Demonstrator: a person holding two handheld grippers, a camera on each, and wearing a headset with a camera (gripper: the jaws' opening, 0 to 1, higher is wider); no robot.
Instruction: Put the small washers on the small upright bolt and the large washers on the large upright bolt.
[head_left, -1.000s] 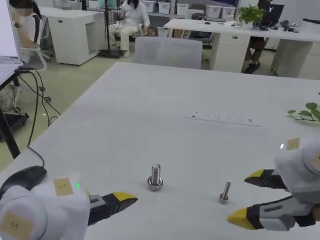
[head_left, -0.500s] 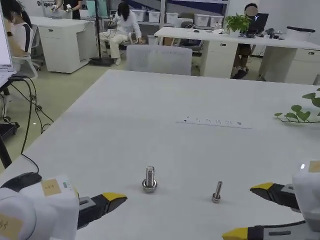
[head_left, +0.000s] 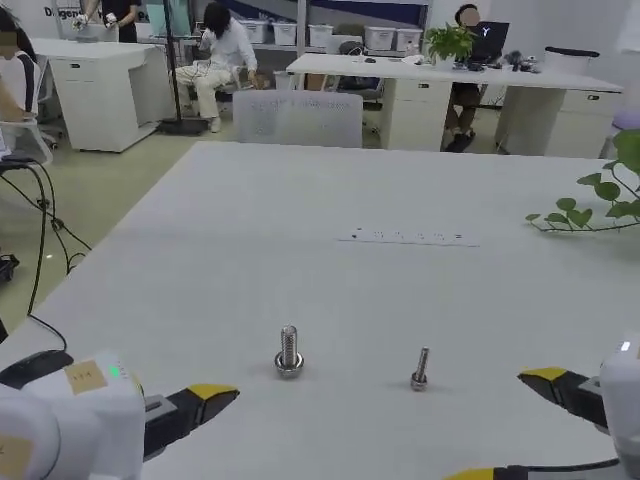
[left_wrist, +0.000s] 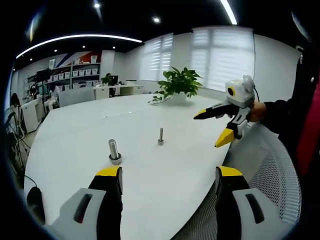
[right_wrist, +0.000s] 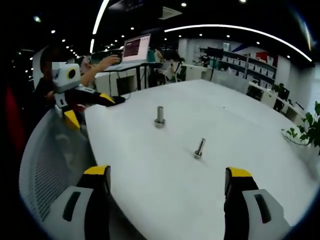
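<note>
Two bolts stand upright on the white table (head_left: 300, 220): a large bolt (head_left: 289, 352) and, to its right, a thin small bolt (head_left: 420, 370). My left gripper (head_left: 200, 410) hovers at the near edge, left of the large bolt, open and holding nothing. My right gripper (head_left: 515, 425) is at the near right, beyond the small bolt, open as well. In the left gripper view, the large bolt (left_wrist: 114, 151) and small bolt (left_wrist: 160, 136) lie ahead of the empty left gripper (left_wrist: 169, 175). In the right gripper view, both bolts (right_wrist: 160, 116) (right_wrist: 199, 148) lie ahead of the right gripper (right_wrist: 167, 172).
A white power strip (head_left: 408, 237) lies across the table's middle. A potted plant (head_left: 600, 195) trails over the right edge. A dark mouse (head_left: 30, 365) sits near the left corner. A grey chair (head_left: 297, 118) stands at the far edge, with people and desks beyond.
The head camera has tilted, shifting the picture. My right gripper has drawn back and to the right, away from the small bolt. The left gripper has eased back slightly. Both stay open.
</note>
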